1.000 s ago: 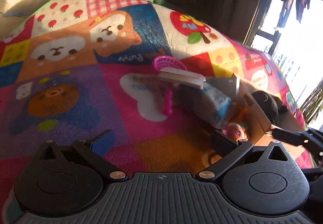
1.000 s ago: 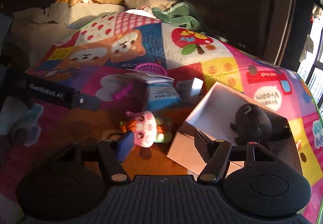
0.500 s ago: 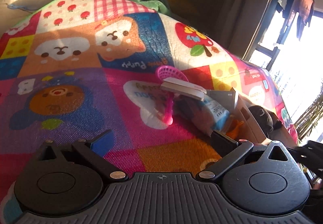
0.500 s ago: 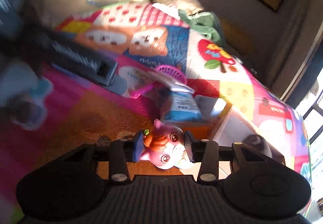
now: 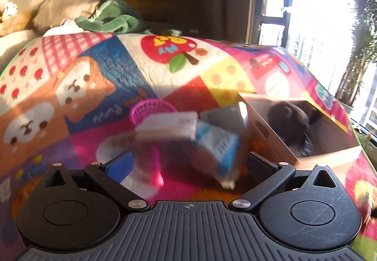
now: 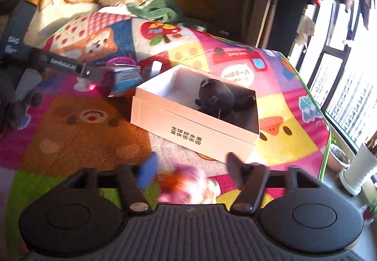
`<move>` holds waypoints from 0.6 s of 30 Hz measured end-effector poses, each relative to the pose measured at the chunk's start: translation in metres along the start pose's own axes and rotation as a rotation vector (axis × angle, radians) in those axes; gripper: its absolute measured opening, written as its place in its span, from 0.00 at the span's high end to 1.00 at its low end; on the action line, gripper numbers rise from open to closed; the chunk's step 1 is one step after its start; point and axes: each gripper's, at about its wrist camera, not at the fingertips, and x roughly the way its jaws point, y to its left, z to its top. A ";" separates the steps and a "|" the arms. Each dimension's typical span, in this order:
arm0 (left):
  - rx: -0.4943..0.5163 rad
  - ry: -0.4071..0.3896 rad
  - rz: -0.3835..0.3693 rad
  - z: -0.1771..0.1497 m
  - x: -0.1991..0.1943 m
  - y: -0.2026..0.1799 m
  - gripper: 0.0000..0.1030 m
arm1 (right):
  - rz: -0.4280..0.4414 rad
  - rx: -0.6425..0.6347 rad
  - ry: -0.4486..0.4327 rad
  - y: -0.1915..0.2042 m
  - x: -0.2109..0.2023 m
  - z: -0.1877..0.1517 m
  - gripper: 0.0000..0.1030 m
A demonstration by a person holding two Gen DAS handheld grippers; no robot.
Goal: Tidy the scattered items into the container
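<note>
A white cardboard box (image 6: 188, 124) sits on the colourful play mat with a black plush toy (image 6: 215, 96) inside; the box (image 5: 329, 155) and the plush (image 5: 289, 119) also show in the left wrist view. My right gripper (image 6: 190, 168) has its fingers spread, with a blurred pink-and-orange doll (image 6: 188, 188) between them near the palm, high above the mat in front of the box. My left gripper (image 5: 186, 164) is open and empty, low over a blue-and-white packet (image 5: 216, 145), a flat white box (image 5: 169, 125) and a pink toy racket (image 5: 150, 115).
The left gripper's handle (image 6: 63, 64) reaches in from the left in the right wrist view. A green cloth (image 6: 155, 9) and pillows lie at the mat's far edge. A window and a white plant pot (image 6: 360, 171) are at the right.
My right gripper closed on the doll, lifted it off the mat and pulled back to a high view of the box; its fingers now stand wide. My left gripper swung right toward the packet.
</note>
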 end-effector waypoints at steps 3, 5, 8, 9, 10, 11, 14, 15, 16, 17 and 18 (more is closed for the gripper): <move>0.005 0.040 0.036 0.021 0.034 0.007 0.00 | 0.000 0.066 -0.033 -0.007 0.002 -0.008 0.19; -0.013 0.083 0.057 0.029 0.058 0.015 0.00 | -0.007 0.113 -0.055 -0.012 0.008 -0.011 0.15; -0.033 0.122 0.053 0.032 0.083 0.023 0.00 | -0.041 0.180 -0.053 -0.021 0.022 -0.019 0.14; -0.032 0.121 0.041 0.031 0.088 0.024 0.00 | -0.039 0.208 -0.036 -0.025 0.026 -0.021 0.14; -0.034 0.115 0.027 0.031 0.091 0.025 0.00 | -0.028 0.236 -0.030 -0.030 0.028 -0.021 0.14; -0.036 0.114 0.015 0.031 0.094 0.025 0.00 | -0.020 0.262 -0.034 -0.034 0.028 -0.022 0.11; -0.029 0.109 0.003 0.033 0.098 0.019 0.00 | -0.004 0.309 -0.031 -0.041 0.030 -0.025 0.02; -0.028 0.107 0.001 0.033 0.099 0.018 0.03 | 0.000 0.316 -0.024 -0.042 0.031 -0.025 0.02; -0.031 0.104 -0.004 0.033 0.099 0.017 0.12 | 0.003 0.320 -0.017 -0.042 0.033 -0.025 0.02; -0.036 0.100 -0.013 0.033 0.098 0.016 0.17 | 0.003 0.324 -0.010 -0.042 0.034 -0.025 0.02; -0.037 0.099 -0.017 0.033 0.097 0.015 0.18 | 0.004 0.329 -0.006 -0.043 0.034 -0.025 0.01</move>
